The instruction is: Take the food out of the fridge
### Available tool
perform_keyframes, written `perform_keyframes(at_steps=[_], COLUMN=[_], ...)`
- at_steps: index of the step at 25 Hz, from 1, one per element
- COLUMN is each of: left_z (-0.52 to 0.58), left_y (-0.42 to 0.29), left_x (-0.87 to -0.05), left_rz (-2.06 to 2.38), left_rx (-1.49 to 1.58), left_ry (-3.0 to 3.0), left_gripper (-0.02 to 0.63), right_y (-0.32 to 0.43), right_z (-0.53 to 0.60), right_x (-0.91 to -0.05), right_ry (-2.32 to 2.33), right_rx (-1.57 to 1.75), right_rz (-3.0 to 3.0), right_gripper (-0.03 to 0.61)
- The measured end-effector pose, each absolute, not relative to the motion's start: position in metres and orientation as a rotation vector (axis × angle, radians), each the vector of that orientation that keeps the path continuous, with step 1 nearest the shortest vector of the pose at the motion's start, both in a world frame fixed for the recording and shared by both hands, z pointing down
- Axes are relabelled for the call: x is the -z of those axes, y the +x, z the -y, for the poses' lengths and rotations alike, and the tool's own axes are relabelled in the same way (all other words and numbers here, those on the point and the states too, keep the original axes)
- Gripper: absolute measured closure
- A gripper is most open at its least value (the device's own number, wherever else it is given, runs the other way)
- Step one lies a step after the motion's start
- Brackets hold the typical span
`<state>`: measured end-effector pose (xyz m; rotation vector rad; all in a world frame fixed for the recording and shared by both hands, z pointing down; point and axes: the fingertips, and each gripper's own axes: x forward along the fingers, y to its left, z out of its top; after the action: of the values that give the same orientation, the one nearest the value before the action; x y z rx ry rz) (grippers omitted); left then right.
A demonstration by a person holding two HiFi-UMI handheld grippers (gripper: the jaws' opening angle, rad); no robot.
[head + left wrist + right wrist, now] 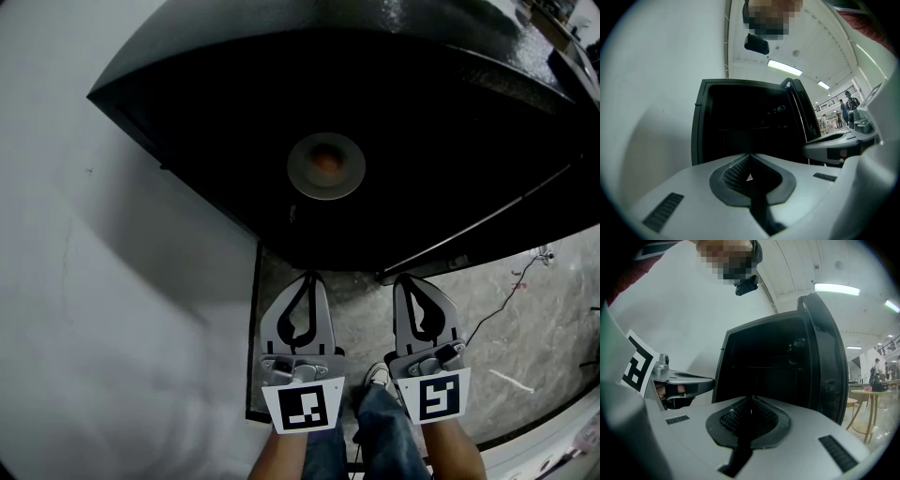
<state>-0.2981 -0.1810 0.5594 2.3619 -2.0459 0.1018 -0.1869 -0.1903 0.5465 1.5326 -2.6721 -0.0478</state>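
A black fridge (187, 75) stands open in front of me, its door (487, 220) swung out to the right. Inside, in the dark, sits a round grey dish holding an orange piece of food (325, 164). My left gripper (309, 276) and right gripper (407, 278) hang side by side just short of the fridge opening, both shut and empty. In the left gripper view the shut tips (750, 155) point at the dark interior (745, 122). The right gripper view shows its shut tips (751, 398) before the opening, with the door (829, 362) to the right.
A white wall (112, 281) runs along the left of the fridge. A thin cable (506, 291) lies on the mottled floor at right. The person's jeans (380, 427) show below the grippers. A small table (869, 401) and distant people (846, 105) are at the far right.
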Motion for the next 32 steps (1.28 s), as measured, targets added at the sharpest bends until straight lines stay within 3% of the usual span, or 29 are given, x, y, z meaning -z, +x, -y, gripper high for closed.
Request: perform_keyframes(at_steps=[18,21,32], left_z=[0.212,0.221,0.248], left_y=[-0.304,-0.307,-0.330], left_x=[-0.582,-0.586,-0.634], left_rz=[1.743,1.651,1.297], left_rx=[0.395,0.525,1.046], left_ry=[2.170,2.074,1.469], left_gripper=[0.593,0.531,0.460], right_y=[-0.182,-0.181,-0.177], right_z=[0.189,0.189,0.189], right_x=[-0.557,-0.556,-0.558], right_ry=[1.527,1.528,1.534], right_rx=[0.023,0.025,0.019], right_rz=[2.668,2.669,2.667], right_gripper=[0.557,0.557,0.557])
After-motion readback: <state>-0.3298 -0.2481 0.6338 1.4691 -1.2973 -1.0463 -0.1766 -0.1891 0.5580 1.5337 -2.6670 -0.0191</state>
